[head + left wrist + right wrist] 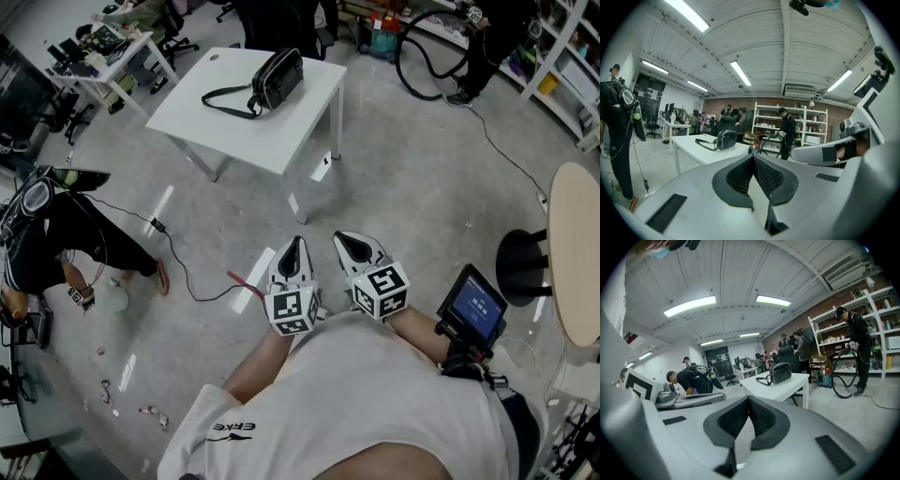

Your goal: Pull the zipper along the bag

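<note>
Left tool [293, 247] and right tool [350, 243]: both closed tight, gripping nothing, up by our chest. Black bag [277, 78] lies on the white desk [281, 136], well ahead across the grey floor [422, 187]. Shelves [567, 66] far right.

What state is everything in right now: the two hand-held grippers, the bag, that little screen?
Left gripper: shut, empty.
Right gripper: shut, empty.
Bag: lying on the table, untouched; zipper too far to tell.
Screen: lit.
</note>
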A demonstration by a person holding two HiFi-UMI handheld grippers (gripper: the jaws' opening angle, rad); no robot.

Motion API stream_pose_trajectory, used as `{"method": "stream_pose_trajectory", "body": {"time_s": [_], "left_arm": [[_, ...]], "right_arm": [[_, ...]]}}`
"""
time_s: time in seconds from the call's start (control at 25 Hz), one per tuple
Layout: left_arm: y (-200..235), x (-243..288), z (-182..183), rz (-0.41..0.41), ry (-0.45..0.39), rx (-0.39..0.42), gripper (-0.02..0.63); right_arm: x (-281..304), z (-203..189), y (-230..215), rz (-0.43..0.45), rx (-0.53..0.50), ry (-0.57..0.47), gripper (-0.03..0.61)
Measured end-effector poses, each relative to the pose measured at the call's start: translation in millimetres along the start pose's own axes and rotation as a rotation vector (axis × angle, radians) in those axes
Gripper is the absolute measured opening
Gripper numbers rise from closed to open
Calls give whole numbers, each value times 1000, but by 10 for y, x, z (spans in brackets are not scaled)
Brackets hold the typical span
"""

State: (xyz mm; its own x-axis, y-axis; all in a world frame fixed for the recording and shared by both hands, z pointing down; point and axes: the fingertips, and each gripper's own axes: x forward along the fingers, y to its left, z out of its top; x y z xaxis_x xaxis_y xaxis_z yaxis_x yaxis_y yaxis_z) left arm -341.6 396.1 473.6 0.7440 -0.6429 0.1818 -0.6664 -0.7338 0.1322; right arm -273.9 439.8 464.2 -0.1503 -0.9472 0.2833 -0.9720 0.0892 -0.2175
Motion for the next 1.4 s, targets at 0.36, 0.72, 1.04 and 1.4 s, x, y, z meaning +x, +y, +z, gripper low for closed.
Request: {"method": "stream_pose_trajectory", "body": {"time_s": [0.36,0.72,1.04,1.4], "left_arm": [[-52,32,9,-14,5,7,3],[-71,45,10,-31,11,6,3],[-79,-25,-8,-61,19,4,3],[-152,-63,-169,-140,39,-2,3]], "right_arm": [[-9,14,-43,-12,6,-7,3],[-19,27,-67,-30,28,-16,5],[-71,-8,-3,-60,36,-11,5],[-132,-182,1,-120,50,4,5]]}}
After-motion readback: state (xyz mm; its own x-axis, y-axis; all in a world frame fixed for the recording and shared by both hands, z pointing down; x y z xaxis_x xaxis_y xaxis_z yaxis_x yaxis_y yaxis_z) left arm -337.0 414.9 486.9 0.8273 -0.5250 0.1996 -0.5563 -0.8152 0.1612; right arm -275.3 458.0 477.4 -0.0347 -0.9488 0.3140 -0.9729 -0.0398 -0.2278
